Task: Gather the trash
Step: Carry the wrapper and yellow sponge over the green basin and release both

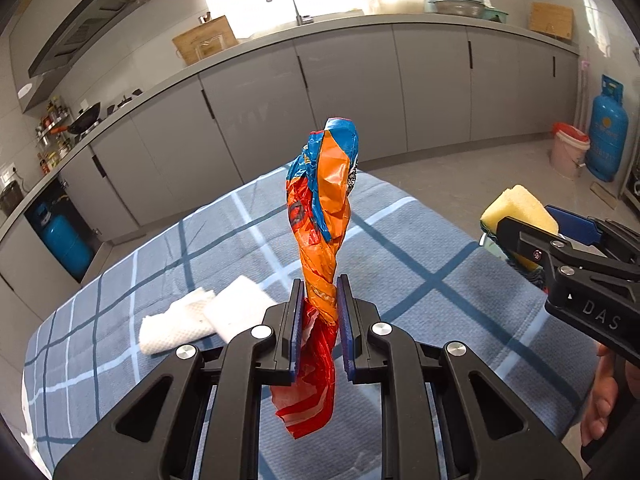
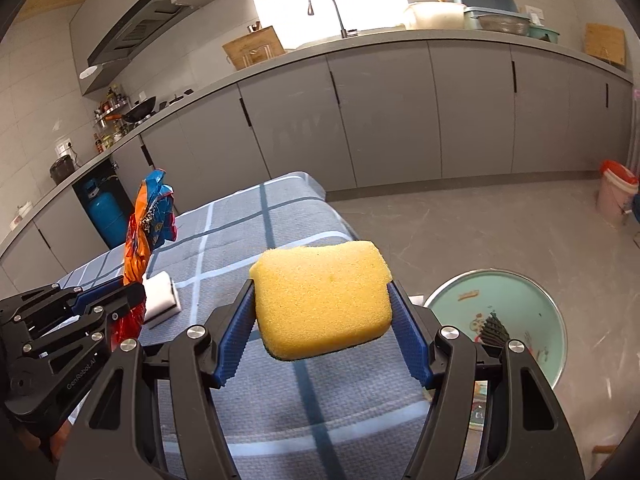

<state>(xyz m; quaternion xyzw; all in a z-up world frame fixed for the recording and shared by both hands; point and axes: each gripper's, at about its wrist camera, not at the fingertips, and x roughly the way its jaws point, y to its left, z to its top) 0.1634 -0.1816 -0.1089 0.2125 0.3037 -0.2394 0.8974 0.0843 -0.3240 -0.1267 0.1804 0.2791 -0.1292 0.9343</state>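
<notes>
Left hand-held gripper [image 1: 320,320] clamped tight on a twisted orange-and-blue wrapper [image 1: 326,200], marked "GenRobot.AI". Right hand-held gripper [image 2: 322,312], lettered "DAS", pinching a yellow sponge [image 2: 322,300] above the plaid-covered table [image 2: 288,412]; wrapper print unreadable

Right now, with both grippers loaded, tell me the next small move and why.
Probably carry the right gripper, shut on the yellow sponge, out over the round basin beside the table and let go there. The basin looks like the nearest container. The left gripper already pinches the twisted orange wrapper, so it can follow. The white paper towels remain on the cloth.
</notes>
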